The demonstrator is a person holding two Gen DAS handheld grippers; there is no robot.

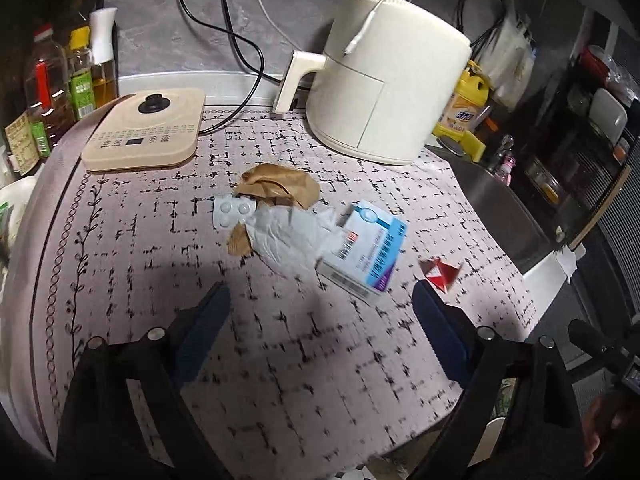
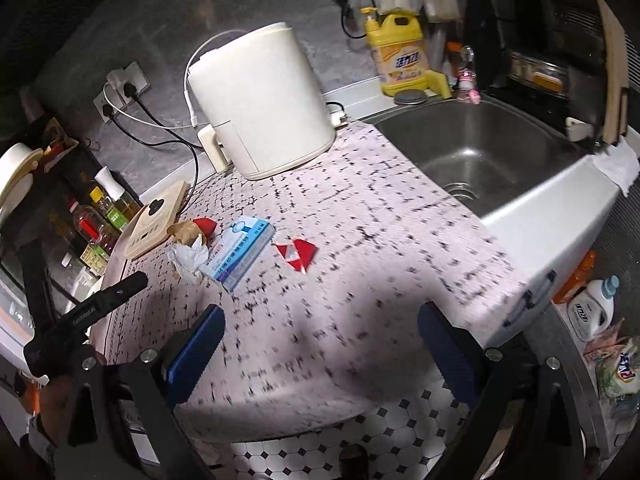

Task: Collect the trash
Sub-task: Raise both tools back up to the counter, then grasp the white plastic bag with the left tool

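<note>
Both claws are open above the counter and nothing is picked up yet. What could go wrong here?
1. The crumpled white tissue touches the silver pill blister and the blue-and-white medicine box; one grab may drag the others.
2. The small red-and-white wrapper lies flat, so the claw may slip over it.

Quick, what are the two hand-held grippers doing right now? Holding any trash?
Left hand-held gripper: open, holding nothing.
Right hand-held gripper: open, holding nothing.
</note>
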